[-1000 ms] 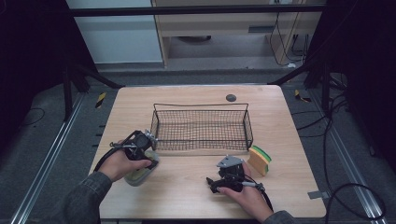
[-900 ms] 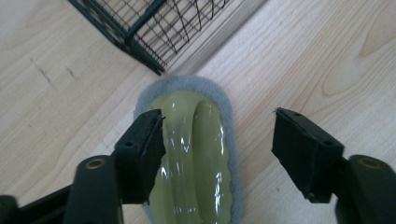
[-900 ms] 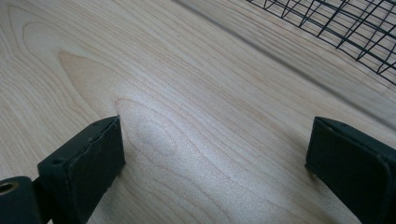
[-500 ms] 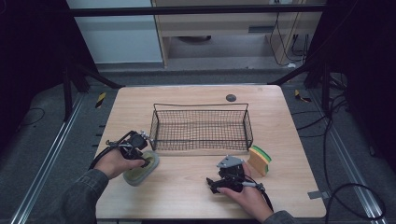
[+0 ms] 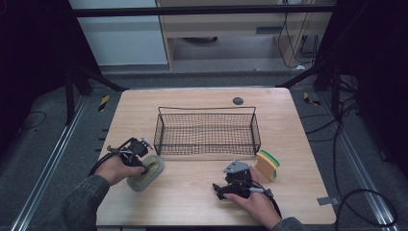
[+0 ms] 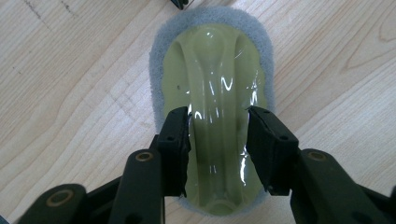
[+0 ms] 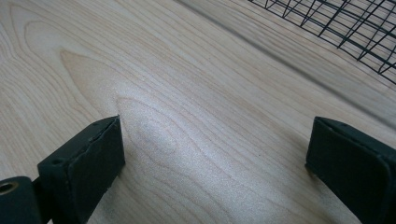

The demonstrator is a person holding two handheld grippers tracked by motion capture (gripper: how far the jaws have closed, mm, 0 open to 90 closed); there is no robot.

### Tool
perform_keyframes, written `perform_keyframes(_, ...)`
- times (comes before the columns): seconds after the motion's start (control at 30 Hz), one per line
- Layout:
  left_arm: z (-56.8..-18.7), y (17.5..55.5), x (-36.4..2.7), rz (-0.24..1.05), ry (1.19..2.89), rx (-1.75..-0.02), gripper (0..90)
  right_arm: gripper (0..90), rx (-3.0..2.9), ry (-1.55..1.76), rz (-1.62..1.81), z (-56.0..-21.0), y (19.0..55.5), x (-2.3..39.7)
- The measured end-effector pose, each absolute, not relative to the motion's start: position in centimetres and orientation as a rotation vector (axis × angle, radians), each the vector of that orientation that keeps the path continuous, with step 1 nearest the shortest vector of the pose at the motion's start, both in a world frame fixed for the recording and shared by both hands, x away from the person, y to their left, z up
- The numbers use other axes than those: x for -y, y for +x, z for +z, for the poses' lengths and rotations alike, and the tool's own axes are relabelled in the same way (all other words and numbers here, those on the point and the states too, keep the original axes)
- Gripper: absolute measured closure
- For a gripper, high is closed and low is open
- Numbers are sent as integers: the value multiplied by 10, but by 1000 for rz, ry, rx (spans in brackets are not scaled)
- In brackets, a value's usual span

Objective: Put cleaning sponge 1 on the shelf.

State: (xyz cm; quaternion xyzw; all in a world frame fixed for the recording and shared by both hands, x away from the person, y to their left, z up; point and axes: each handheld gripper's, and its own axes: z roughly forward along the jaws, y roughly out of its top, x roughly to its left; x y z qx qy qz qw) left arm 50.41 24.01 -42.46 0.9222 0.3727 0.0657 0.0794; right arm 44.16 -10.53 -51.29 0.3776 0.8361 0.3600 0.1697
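A yellow-green scrubber (image 5: 148, 172) with a clear moulded handle and a grey pad (image 6: 161, 51) lies flat on the wooden table (image 5: 192, 197), at the front left near the basket's corner. My left gripper (image 5: 142, 164) points down on it. Its jaws have just been closing, and the pads (image 6: 177, 140) now press both sides of the handle ridge (image 6: 217, 84). At the front centre my right gripper (image 5: 219, 188) rests low on the table, open, with bare wood between its pads (image 7: 88, 158).
A black wire basket (image 5: 207, 109) stands mid-table; its mesh (image 7: 345, 28) lies just beyond the right gripper. A yellow-and-green sponge (image 5: 267, 164) stands on edge right of that gripper. A small dark disc (image 5: 237, 101) lies behind the basket.
My left gripper has shifted a little to the left and come down over the scrubber. The right hand has stayed put.
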Motion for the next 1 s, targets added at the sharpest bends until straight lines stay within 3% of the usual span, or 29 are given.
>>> perform_keyframes(0.5, -429, 509, -247, 151, 2723, -1139, 628, 45, -2376, 1070, 1022, -513, 442, 105)
perform_keyframes(0.67, -430, 509, -245, 159, 2732, -1108, 699, 45, -2376, 1070, 1022, -513, 442, 105)
perform_keyframes(1.0, -417, 500, -249, 231, 2761, -969, 709, 45, -2378, 1069, 1023, -513, 442, 106)
